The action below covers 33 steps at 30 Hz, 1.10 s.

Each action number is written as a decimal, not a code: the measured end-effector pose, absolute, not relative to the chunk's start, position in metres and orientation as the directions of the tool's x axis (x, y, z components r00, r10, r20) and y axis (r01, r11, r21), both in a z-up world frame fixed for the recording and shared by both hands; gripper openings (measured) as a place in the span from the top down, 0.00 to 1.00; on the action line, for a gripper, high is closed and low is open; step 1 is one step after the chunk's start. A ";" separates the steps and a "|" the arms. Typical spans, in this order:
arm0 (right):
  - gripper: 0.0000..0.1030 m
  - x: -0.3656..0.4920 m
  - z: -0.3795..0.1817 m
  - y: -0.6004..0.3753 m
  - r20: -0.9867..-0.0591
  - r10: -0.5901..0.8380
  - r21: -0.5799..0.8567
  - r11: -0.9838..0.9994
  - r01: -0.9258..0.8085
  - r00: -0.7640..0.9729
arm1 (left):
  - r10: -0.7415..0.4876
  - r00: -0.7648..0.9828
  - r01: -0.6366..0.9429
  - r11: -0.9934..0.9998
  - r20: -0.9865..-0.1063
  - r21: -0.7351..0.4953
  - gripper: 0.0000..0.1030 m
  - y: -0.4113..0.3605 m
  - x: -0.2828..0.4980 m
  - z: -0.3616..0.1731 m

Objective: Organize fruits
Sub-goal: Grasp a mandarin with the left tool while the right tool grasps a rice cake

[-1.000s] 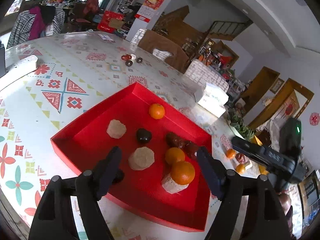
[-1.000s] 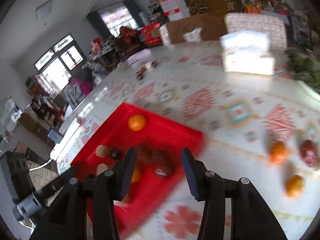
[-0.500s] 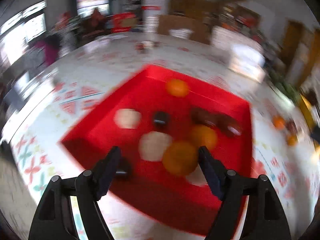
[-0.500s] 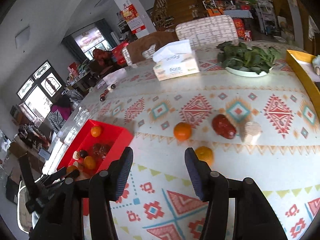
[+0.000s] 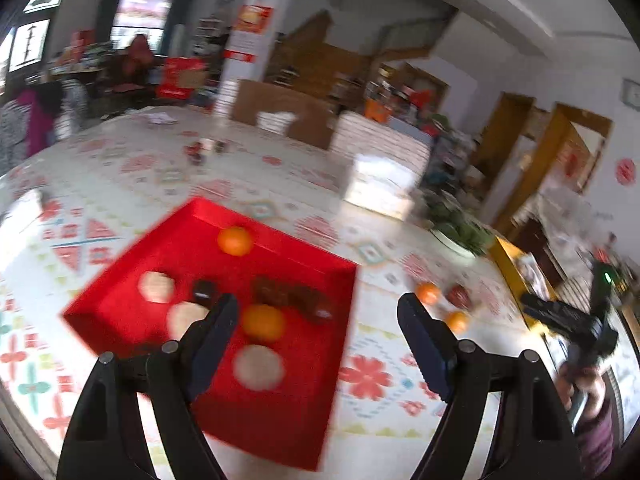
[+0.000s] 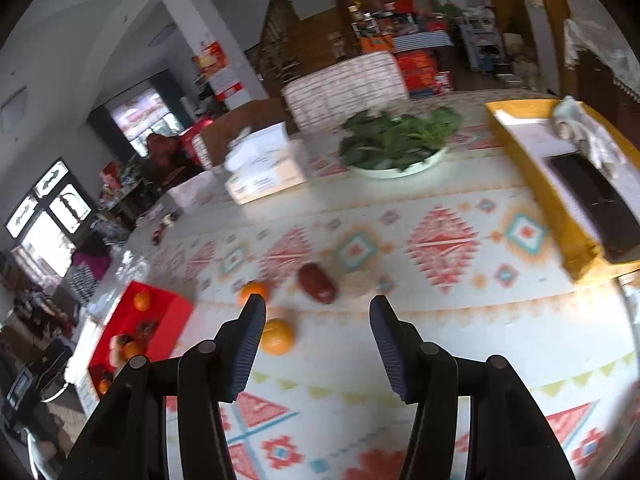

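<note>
The left gripper is opening over the red tray, holding nothing. The right gripper is hovering with jaws apart and empty; just ahead are lying two oranges, a dark red fruit and a pale round one, with a tissue box and bowl of greens sitting beyond, nothing between.

A lived-in home dining room: patterned tablecloth, bowl of greens, tissue box, wooden staircase.
</note>
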State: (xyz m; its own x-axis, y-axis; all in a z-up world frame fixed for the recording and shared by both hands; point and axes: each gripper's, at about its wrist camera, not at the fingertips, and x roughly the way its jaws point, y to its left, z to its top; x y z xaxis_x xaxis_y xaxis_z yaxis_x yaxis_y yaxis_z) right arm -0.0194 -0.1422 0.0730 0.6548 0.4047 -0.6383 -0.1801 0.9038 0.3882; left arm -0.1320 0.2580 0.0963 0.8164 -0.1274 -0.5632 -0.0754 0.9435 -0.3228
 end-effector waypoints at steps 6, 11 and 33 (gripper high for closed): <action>0.43 0.009 0.059 -0.147 -0.694 0.361 0.355 0.924 -0.140 0.623 | -0.226 0.759 0.026 0.947 -0.610 -0.319 0.22 0.210 -0.113 0.083; 0.44 0.024 0.038 -0.119 -0.742 0.293 0.220 0.956 -0.193 0.603 | -0.243 0.731 0.091 0.961 -0.638 -0.262 0.22 0.177 -0.107 0.076; 0.69 0.025 0.030 -0.144 -0.717 0.317 0.270 0.947 -0.172 0.621 | -0.263 0.579 0.329 0.941 -0.772 -0.074 0.39 0.020 0.017 0.015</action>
